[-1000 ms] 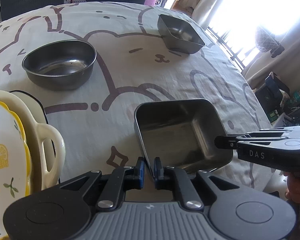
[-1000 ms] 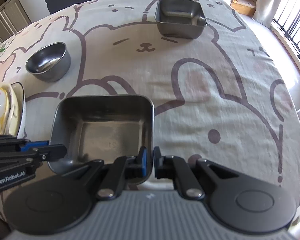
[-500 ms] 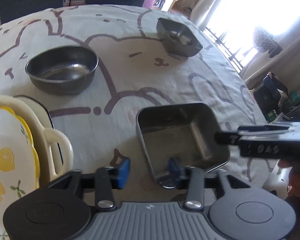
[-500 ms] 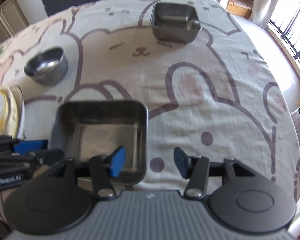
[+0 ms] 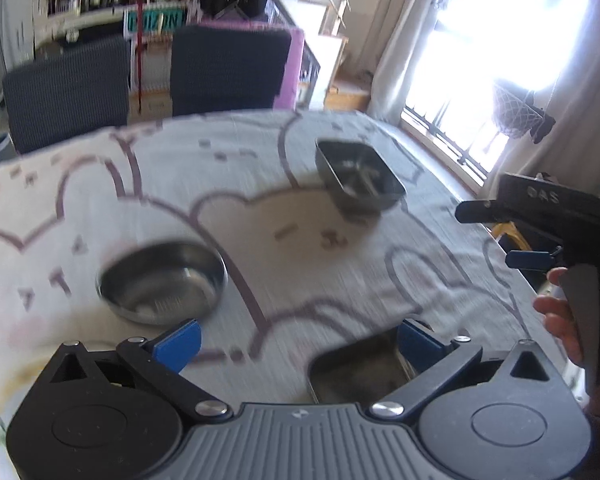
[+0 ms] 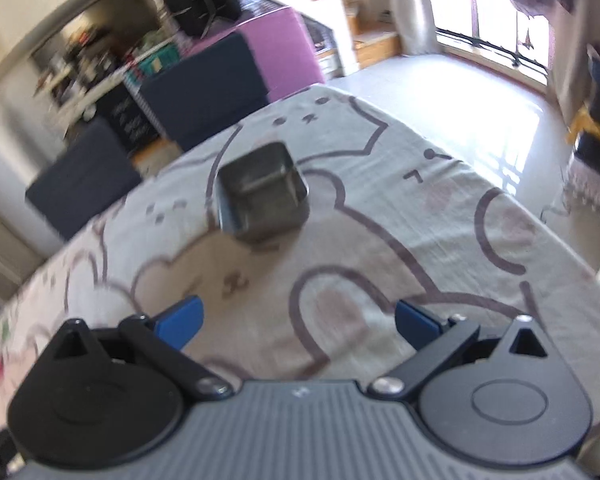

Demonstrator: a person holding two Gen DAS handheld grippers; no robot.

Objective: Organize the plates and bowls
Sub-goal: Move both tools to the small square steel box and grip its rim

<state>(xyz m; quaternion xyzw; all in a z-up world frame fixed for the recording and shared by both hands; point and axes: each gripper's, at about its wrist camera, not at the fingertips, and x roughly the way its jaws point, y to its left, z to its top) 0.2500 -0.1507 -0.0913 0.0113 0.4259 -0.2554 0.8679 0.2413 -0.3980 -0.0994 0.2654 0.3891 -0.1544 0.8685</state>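
Note:
My left gripper (image 5: pixel 298 340) is open and empty, raised above the table. Just below it lies the large square steel tray (image 5: pixel 360 368), partly hidden by my right finger. A round steel bowl (image 5: pixel 162 282) sits ahead to the left. A small square steel bowl (image 5: pixel 358 176) stands farther off, right of centre. My right gripper (image 6: pixel 298 322) is open and empty, and its body shows in the left wrist view (image 5: pixel 540 208). The small square bowl (image 6: pixel 262 190) lies ahead of it. Both views are blurred.
The table has a grey cloth (image 5: pixel 260 184) with bear drawings. A cream dish rim (image 5: pixel 4 392) shows at the lower left. Two dark chairs (image 5: pixel 228 68) stand at the far edge. The table's right edge (image 6: pixel 548 220) drops to the floor.
Both grippers let go of the large square tray, opened wide and lifted up and back. Both cameras tilted up toward the far side of the table.

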